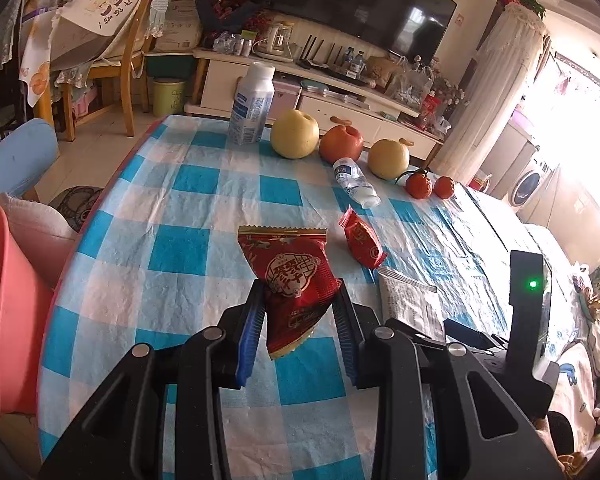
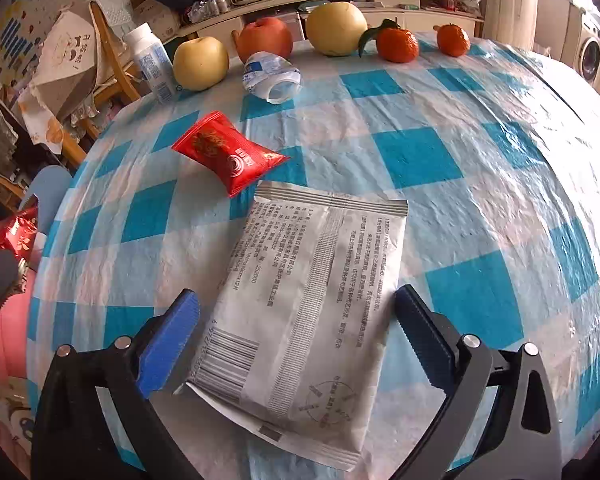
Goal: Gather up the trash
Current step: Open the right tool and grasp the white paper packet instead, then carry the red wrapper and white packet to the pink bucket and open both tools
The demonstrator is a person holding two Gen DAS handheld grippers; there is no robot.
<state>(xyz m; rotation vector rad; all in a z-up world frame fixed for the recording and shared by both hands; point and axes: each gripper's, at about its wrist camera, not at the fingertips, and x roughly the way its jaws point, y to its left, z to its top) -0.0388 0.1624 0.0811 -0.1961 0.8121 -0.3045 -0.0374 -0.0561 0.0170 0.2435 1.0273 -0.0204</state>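
Red wrapper (image 1: 296,280) pinched in left gripper (image 1: 298,316), seemingly above tablecloth (image 1: 188,200).

Living room: dark television (image 1: 364,4) above a cream cabinet (image 1: 300,88), wooden chair (image 1: 128,60) on pale floor, bright window (image 1: 580,92) at right.

My left gripper (image 1: 300,312) was clamped on a red wrapper (image 1: 296,280); my right gripper (image 2: 296,332) stood wide, tilted down.

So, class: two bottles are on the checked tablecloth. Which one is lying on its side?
The crushed clear water bottle, lying by the red apple. The white milk bottle stands upright at the table's edge beside a yellow pear.
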